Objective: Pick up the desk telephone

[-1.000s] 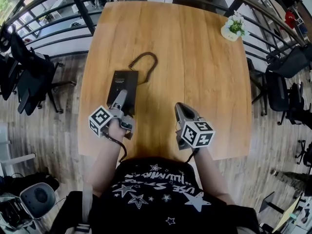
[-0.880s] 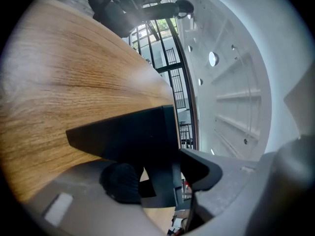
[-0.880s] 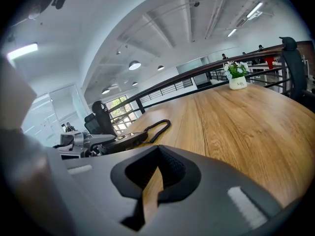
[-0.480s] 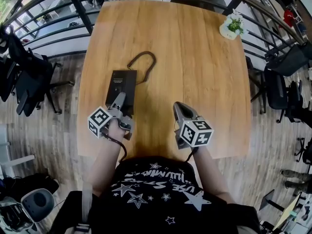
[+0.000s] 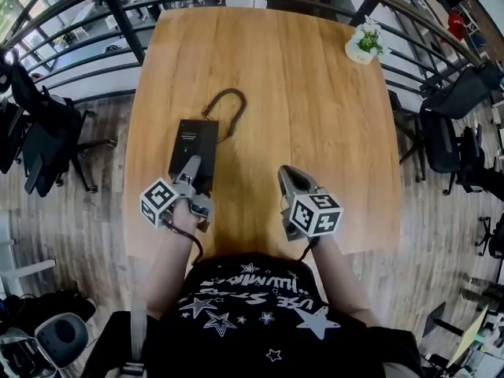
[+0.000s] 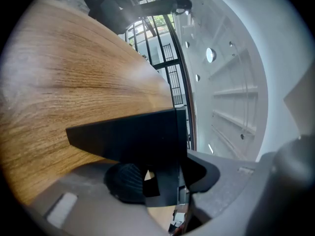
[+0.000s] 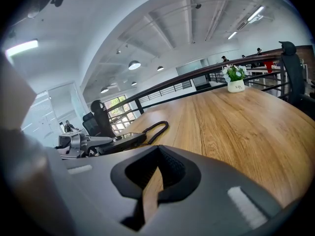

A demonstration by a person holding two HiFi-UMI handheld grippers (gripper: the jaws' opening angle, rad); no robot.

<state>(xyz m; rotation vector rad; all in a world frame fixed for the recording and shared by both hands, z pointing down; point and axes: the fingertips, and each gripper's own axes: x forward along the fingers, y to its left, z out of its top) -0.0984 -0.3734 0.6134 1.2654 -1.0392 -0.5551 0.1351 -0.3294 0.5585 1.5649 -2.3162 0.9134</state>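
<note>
On the wooden tabletop (image 5: 315, 93), directly ahead of the left tongs (image 5: 191, 166) and well off to the left of the right tongs (image 5: 287, 173): the black desk telephone (image 5: 197, 138), long axis running straight away in line with the left tongs. Left tongs clamped on its near edge, nearer by far; right tongs closed to a slit, empty. Beyond the far end, the coiled cord (image 5: 226, 101).

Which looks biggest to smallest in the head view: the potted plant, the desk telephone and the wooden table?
1. wooden table, by far
2. desk telephone
3. potted plant, smallest, though it sits at the far corner, which shrinks it
</note>
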